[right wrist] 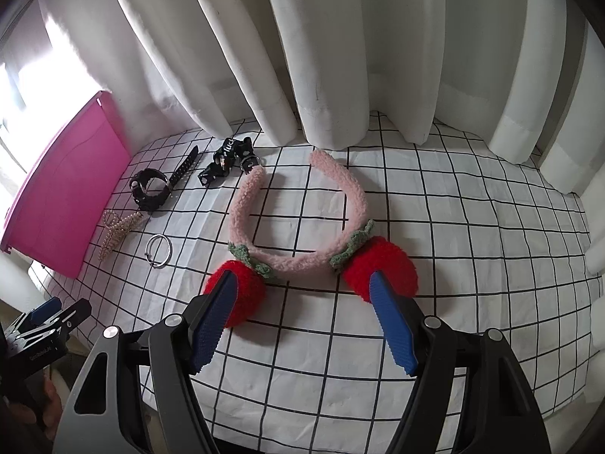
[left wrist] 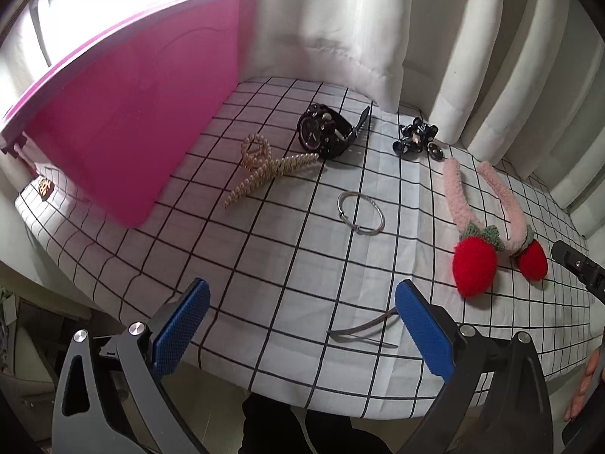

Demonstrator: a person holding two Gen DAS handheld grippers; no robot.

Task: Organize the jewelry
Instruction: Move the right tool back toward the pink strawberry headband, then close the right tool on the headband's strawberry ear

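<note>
A pink fuzzy headband [right wrist: 295, 223] with two red strawberry pompoms lies on the checked cloth; it also shows in the left wrist view [left wrist: 487, 219]. My right gripper [right wrist: 302, 283] is open just in front of it, its fingers [right wrist: 389, 321] over the two pompoms. My left gripper [left wrist: 302, 299] is open and empty near the table's front edge, above a thin dark hair tie [left wrist: 359, 331]. A silver bangle [left wrist: 361, 212], a pearl hair claw [left wrist: 264, 168], a black watch [left wrist: 325, 132] and a black hair clip [left wrist: 414, 138] lie further back.
A pink box lid [left wrist: 124, 125] leans at the left with a small gold item [left wrist: 45, 188] beside it. White curtains [right wrist: 340, 56] hang behind the table [right wrist: 472, 227]. The left gripper shows at the left edge of the right wrist view [right wrist: 45, 321].
</note>
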